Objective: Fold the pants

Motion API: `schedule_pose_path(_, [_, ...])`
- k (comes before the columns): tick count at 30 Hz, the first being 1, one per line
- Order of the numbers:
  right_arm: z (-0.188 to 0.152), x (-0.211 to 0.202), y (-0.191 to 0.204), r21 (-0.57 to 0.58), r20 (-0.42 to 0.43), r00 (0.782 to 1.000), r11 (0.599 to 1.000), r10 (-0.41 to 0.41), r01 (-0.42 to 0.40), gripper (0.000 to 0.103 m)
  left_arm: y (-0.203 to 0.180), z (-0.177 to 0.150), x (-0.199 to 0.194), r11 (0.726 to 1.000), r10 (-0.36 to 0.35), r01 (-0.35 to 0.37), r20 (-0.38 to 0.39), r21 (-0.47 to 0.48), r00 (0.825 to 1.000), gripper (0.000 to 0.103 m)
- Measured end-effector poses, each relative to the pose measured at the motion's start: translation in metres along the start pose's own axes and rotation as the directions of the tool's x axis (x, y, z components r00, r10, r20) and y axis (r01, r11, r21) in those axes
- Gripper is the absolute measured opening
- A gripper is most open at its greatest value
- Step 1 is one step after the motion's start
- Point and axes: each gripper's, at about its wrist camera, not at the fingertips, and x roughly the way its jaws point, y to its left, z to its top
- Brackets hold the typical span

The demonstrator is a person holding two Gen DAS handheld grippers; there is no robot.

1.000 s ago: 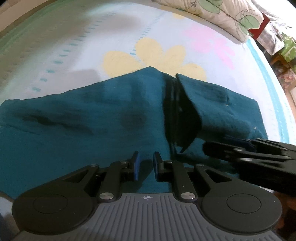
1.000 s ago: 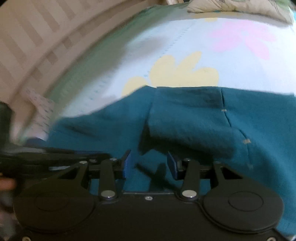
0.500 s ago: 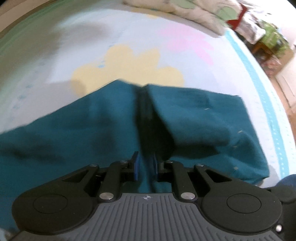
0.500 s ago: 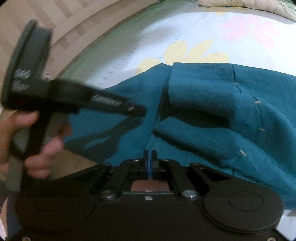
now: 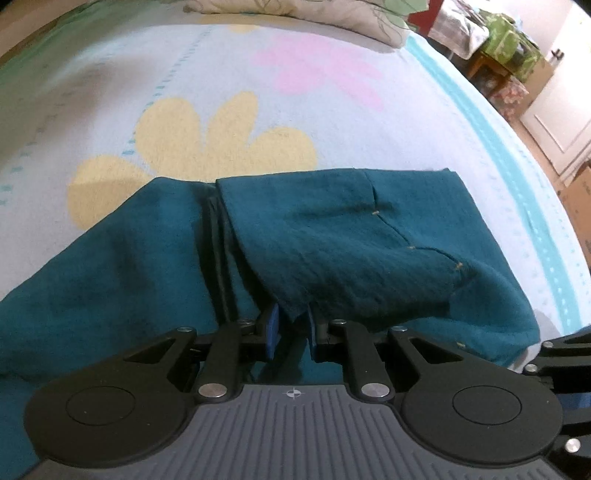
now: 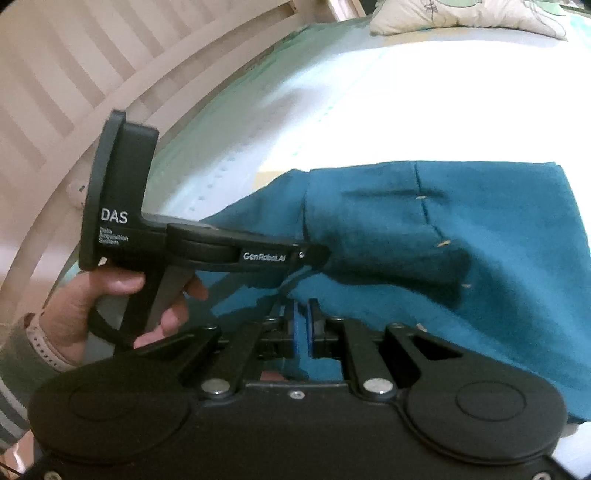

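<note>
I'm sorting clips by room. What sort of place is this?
Most likely a bedroom: teal pants lie on a flower-print bedspread, a pillow sits at its far end, and a slatted bed frame runs alongside.

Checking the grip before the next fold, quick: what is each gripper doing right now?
Left gripper: closed on a fold of the teal pants.
Right gripper: jaws have just closed, pinching the pants' near edge.

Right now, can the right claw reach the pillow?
Probably not. The right claw is shut on the pants near the bed's edge, and the pillow lies far across the bed.
</note>
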Motion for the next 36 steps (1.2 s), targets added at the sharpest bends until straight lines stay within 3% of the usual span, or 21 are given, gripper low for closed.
schedule_pose_path(2, [0.002,-0.002,-0.005,0.010,0.003,1.000,1.000,0.001,-0.001,0.016,0.002,0.001,-0.002,0.999,-0.034,0.035,0.021,-0.006,0.999,0.016])
schedule_pose_path(5, [0.000,-0.005,-0.015,0.030,0.009,1.000,1.000,0.003,-0.004,0.016,0.009,0.003,0.001,0.988,-0.144,0.144,0.011,-0.063,0.990,0.021])
schedule_pose_path(6, [-0.001,-0.006,-0.018,0.040,0.011,1.000,0.999,0.003,-0.004,0.016,0.011,0.003,0.001,0.985,-0.151,0.152,0.008,-0.084,0.988,0.027])
schedule_pose_path(8, [-0.001,-0.009,-0.022,0.061,0.018,1.000,0.998,0.008,-0.009,0.016,0.008,0.002,-0.002,0.991,-0.111,0.112,0.016,-0.073,0.994,0.061])
schedule_pose_path(9, [-0.002,-0.010,-0.025,0.076,0.020,1.000,0.997,0.012,-0.013,0.016,0.004,0.001,-0.004,0.995,-0.079,0.080,0.031,-0.052,0.996,0.066])
schedule_pose_path(12, [-0.002,-0.012,-0.031,0.097,0.027,1.000,0.995,0.012,-0.014,0.016,0.000,0.004,-0.003,0.998,-0.050,0.051,0.035,-0.033,0.998,0.067])
schedule_pose_path(18, [0.000,-0.030,-0.037,0.112,0.061,0.998,0.994,-0.017,0.010,0.016,-0.010,0.009,-0.001,0.990,-0.139,0.139,0.046,0.002,0.989,0.067])
schedule_pose_path(20, [0.000,-0.036,-0.041,0.124,0.080,0.996,0.992,-0.031,0.021,0.016,-0.017,0.010,-0.009,0.971,-0.234,0.232,0.050,0.050,0.971,0.067])
schedule_pose_path(23, [0.001,-0.050,-0.049,0.148,0.111,0.993,0.988,-0.050,0.033,0.016,-0.022,0.010,-0.025,0.915,-0.398,0.392,0.047,0.094,0.916,0.067])
schedule_pose_path(26, [0.002,-0.061,-0.055,0.166,0.130,0.989,0.985,-0.068,0.046,0.016,-0.014,0.007,-0.041,0.895,-0.442,0.435,0.073,0.100,0.894,0.067])
schedule_pose_path(30, [0.003,-0.058,-0.057,0.154,0.103,0.992,0.987,-0.070,0.053,0.018,0.010,0.004,-0.051,0.917,-0.399,0.397,0.112,0.041,0.910,0.067])
schedule_pose_path(34, [0.007,-0.034,-0.047,0.078,0.041,0.996,0.994,-0.080,0.076,0.046,0.024,0.004,-0.049,0.925,-0.375,0.379,0.112,-0.016,0.920,0.067])
schedule_pose_path(36, [0.009,-0.017,-0.039,0.030,-0.003,0.996,0.996,-0.087,0.088,0.053,0.026,0.007,-0.047,0.921,-0.384,0.389,0.112,-0.028,0.916,0.067])
